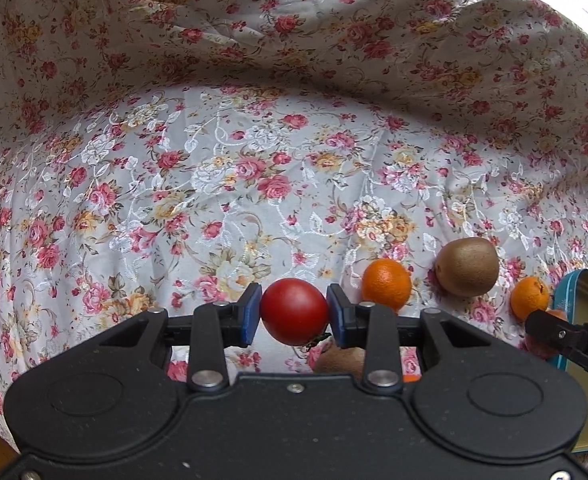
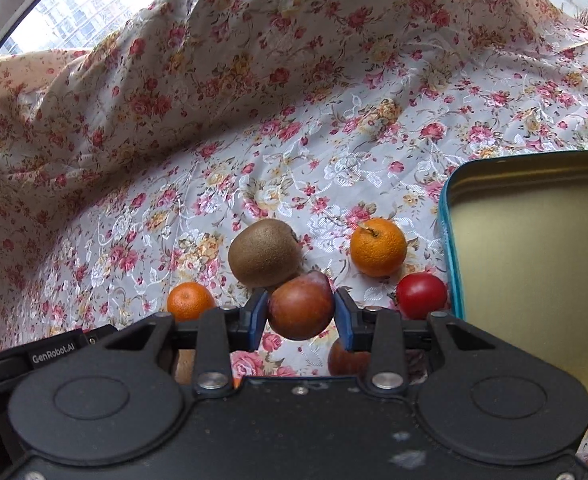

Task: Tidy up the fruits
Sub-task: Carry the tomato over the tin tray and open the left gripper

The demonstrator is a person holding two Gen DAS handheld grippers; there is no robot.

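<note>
Standing open at the right on the floral cloth, the gold-lined tin is judged the destination. A reddish plum is pinched between the right gripper pads, a red tomato between the left gripper pads; kiwi and mandarins lie loose beside it.

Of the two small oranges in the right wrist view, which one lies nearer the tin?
The small orange with the stem stub, lying close to the teal-rimmed gold tin; the other small orange sits far left, beyond the brown kiwi.
</note>
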